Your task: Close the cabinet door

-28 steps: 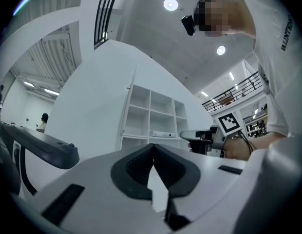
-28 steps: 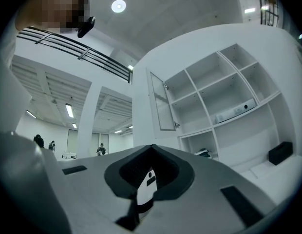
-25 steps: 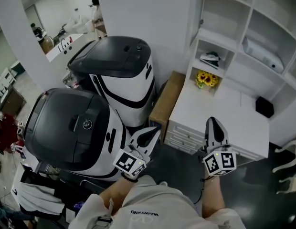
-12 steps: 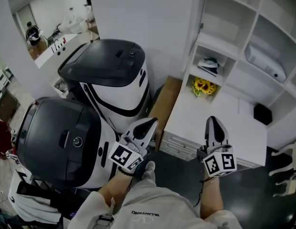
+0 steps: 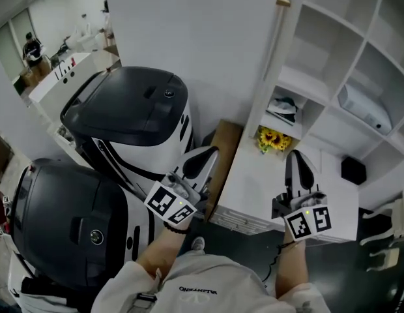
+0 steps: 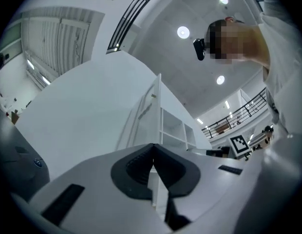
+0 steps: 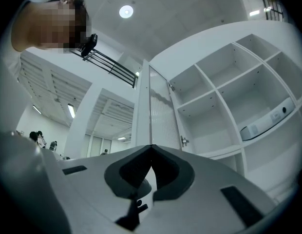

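In the head view the cabinet door (image 5: 268, 64) is a tall white panel standing open, swung out from the left edge of the white cabinet (image 5: 332, 64) and seen almost edge-on from above. The cabinet is split into open compartments. A low one just beside the door holds sunflowers (image 5: 274, 139), the one above it holds a dark-and-white object (image 5: 283, 107) too small to identify, and one further right holds a white oblong device (image 5: 365, 107). A black box (image 5: 353, 169) sits on the white worktop (image 5: 254, 178) below the shelves. Two large black-and-white machines (image 5: 133, 113) stand to the left, with a brown board (image 5: 219, 152) between them and the worktop. The left hand-held gripper (image 5: 206, 155) is raised over the nearer machine's edge with its jaws together. The right hand-held gripper (image 5: 297, 159) is held over the worktop, well apart from the door, with its jaws also together. In the left gripper view the left hand-held gripper (image 6: 152, 147) has its jaws closed tip to tip and empty, and the door (image 6: 147, 113) rises beyond them with the shelves to its right. In the right gripper view the right hand-held gripper (image 7: 151, 147) is likewise closed on itself. The door (image 7: 160, 111) shows a ribbed inner face and a hinge (image 7: 184, 141), and the oblong device (image 7: 265, 121) lies in a compartment at the right.
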Tool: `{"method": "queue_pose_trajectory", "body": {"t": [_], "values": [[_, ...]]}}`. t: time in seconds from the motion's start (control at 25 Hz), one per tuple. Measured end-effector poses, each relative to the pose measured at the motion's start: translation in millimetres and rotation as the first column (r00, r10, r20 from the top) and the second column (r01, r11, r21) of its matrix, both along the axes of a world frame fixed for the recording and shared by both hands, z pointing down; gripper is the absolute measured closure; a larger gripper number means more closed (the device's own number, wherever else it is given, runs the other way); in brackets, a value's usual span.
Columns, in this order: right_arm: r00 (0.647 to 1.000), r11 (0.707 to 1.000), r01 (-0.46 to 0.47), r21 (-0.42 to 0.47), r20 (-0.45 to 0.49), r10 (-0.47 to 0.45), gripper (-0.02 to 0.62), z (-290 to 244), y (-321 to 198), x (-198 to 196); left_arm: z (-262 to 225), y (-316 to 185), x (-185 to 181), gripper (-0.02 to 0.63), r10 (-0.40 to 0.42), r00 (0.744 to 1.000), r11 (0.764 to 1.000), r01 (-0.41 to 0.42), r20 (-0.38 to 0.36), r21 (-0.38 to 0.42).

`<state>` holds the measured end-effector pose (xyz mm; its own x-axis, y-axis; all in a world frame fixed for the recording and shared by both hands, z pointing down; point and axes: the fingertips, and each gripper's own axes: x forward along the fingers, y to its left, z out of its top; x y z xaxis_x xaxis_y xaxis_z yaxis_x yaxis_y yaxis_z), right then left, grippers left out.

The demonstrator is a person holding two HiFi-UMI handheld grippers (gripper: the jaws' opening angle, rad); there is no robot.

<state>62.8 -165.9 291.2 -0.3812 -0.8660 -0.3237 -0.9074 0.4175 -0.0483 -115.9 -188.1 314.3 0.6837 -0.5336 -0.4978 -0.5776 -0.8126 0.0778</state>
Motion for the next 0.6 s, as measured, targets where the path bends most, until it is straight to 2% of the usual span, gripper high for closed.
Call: {"method": "queue_pose_trajectory", "body": {"t": [0.24, 0.6], "values": [[0.999, 0.998, 0.024, 0.055, 0.021, -0.025, 0.584, -33, -38, -8, -43, -46, 8, 0.603, 0.081, 0.995, 0.994, -0.076, -0.065, 0.081], [0.998, 0.995, 0.050, 0.091, 0.033, -0.053, 0.584, -57, -57, -5, -75, -75, 24, 0.603, 0.207, 0.975, 0.973, -0.196, -0.083, 0.124]]}}
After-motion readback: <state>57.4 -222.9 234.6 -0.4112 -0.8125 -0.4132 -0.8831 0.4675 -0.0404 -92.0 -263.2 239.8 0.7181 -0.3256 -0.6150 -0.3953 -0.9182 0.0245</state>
